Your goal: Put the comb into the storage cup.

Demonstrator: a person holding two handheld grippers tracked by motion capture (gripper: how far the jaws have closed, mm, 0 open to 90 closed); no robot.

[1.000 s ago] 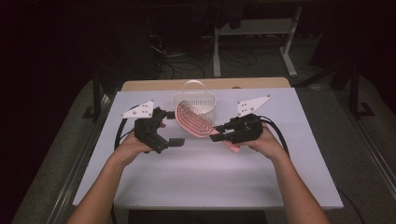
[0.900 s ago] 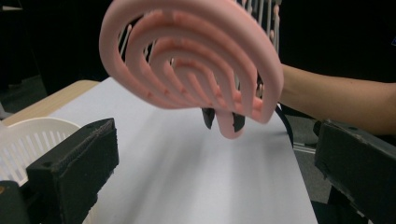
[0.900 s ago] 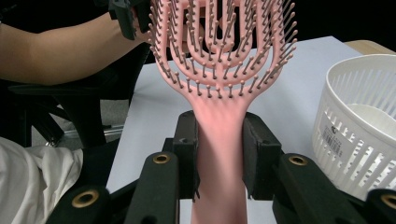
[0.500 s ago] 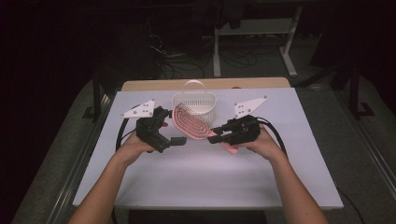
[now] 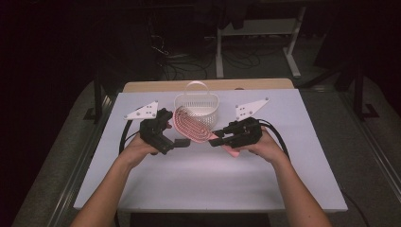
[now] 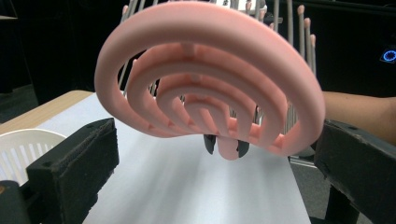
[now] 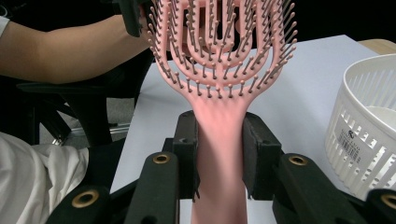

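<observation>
Two grippers work near the centre of the high view, and over the last second the pink hairbrush point(image 5: 191, 126) has tipped up and swung leftward, its head now leaning against the front of the white basket point(image 5: 196, 107) rather than lying lower beside it. Judgement: the brush is being presented for a hand-over or for lifting into the basket; neither is done yet. Right gripper point(image 7: 218, 154) pinches the brush handle, one black jaw pressed against each side of it at lower centre of the right gripper view, bristles pointing toward that camera and the head filling the top of the frame. Left gripper point(image 6: 217, 177) is spread wide: its jaws stand at the lower left and lower right of the left gripper view with the looped back of the brush head hanging between and beyond them, not touching either pad as far as can be told. Basket edge shows at far lower left there. White table point(image 5: 208, 184) beneath is bare in front of the hands.
</observation>
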